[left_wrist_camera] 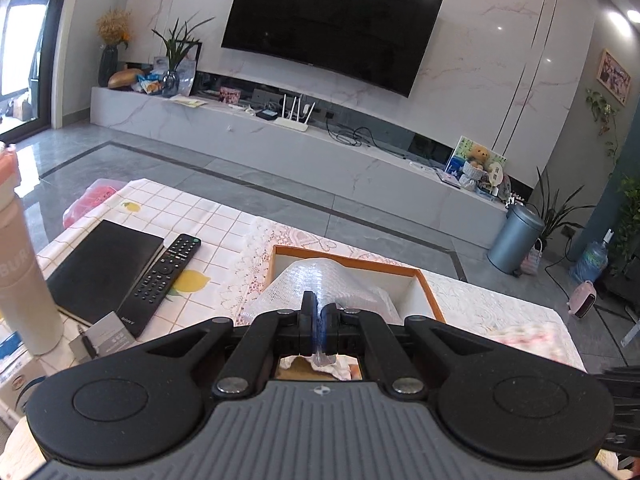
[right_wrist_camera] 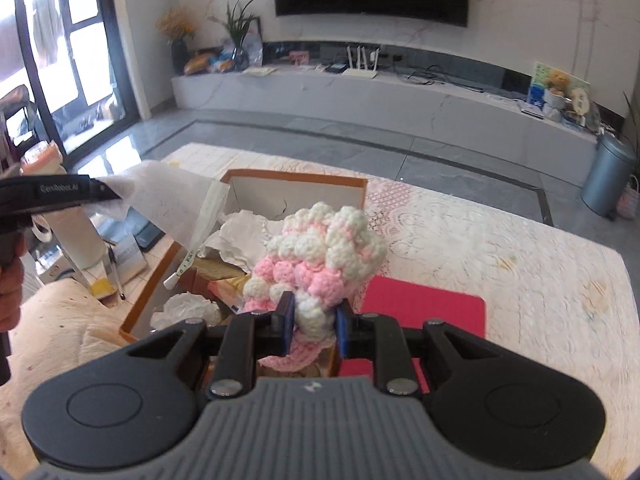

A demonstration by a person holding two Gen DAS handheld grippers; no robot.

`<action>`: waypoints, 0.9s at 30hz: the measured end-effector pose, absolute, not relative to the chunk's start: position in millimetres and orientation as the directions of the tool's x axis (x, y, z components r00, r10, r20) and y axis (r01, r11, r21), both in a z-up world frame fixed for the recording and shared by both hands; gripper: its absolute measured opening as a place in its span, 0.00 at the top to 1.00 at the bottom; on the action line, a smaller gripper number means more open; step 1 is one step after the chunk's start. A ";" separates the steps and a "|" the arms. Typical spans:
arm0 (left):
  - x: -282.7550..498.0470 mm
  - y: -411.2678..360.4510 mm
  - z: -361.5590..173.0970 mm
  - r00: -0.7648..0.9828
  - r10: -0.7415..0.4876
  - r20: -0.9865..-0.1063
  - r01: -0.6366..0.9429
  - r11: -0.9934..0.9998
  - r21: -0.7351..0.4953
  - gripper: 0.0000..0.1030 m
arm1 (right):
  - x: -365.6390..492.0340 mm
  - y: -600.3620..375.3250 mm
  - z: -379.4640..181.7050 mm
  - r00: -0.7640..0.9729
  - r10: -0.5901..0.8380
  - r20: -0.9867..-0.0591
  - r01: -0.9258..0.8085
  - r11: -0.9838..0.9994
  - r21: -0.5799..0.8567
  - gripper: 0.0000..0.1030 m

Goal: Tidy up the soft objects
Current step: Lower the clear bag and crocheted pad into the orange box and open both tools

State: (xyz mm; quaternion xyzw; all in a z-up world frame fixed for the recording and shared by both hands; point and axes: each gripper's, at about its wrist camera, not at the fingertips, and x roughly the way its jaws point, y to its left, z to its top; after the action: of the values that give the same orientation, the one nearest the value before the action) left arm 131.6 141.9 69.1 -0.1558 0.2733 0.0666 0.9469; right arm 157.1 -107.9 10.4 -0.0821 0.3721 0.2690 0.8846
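Note:
My left gripper (left_wrist_camera: pixel 319 312) is shut on a white bubble-wrap sheet (left_wrist_camera: pixel 320 280), which drapes over the orange-rimmed box (left_wrist_camera: pixel 428 288). In the right wrist view the same gripper (right_wrist_camera: pixel 114 194) comes in from the left and holds the sheet (right_wrist_camera: pixel 168 200) lifted over the box's left side. My right gripper (right_wrist_camera: pixel 314 316) is shut on a pink and white crochet piece (right_wrist_camera: pixel 320 256), held just above the near part of the box (right_wrist_camera: pixel 296 178). Crumpled white paper (right_wrist_camera: pixel 244 228) and a white ruffled item (right_wrist_camera: pixel 188 312) lie inside the box.
A black notebook (left_wrist_camera: pixel 100 268), a remote (left_wrist_camera: pixel 164 280) and a tall tumbler (left_wrist_camera: pixel 24 280) sit left of the box. A red mat (right_wrist_camera: pixel 424 304) lies right of it on the lace tablecloth (right_wrist_camera: pixel 500 240). A person's hand (right_wrist_camera: pixel 10 280) shows at the far left.

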 end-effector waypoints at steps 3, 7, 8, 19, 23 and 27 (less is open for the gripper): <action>145.7 143.4 63.1 0.837 0.035 -0.546 -0.212 0.941 -0.265 0.98 | 181.4 -85.8 -0.5 0.566 0.397 -0.723 -0.557 0.830 0.020 0.81; 169.9 144.1 49.1 0.814 0.035 -0.579 -0.222 0.941 -0.255 0.98 | 212.7 -62.5 -14.8 0.545 0.381 -0.747 -0.579 0.815 -0.007 0.81; 176.7 143.4 45.2 0.807 0.034 -0.590 -0.222 0.942 -0.250 0.98 | 219.7 -57.6 -18.0 0.539 0.378 -0.753 -0.584 0.812 -0.011 0.81; 229.9 129.7 7.1 0.717 0.033 -0.696 -0.188 0.971 -0.148 0.98 | 276.4 -16.6 -61.2 0.487 0.326 -0.810 -0.661 0.744 -0.098 0.79; 238.7 122.7 -3.7 0.692 0.044 -0.721 -0.164 0.981 -0.098 0.98 | 285.0 -11.3 -75.5 0.474 0.315 -0.822 -0.676 0.728 -0.111 0.79; 243.7 122.5 -10.1 0.672 0.036 -0.740 -0.156 0.983 -0.094 0.98 | 290.2 -7.7 -84.6 0.463 0.312 -0.830 -0.679 0.727 -0.106 0.78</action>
State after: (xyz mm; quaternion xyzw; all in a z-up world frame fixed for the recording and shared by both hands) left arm 243.7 122.5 -10.1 -0.0746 0.4015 0.0526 0.9113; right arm 290.2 -7.7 -84.6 -0.2170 0.4229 0.2993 0.8273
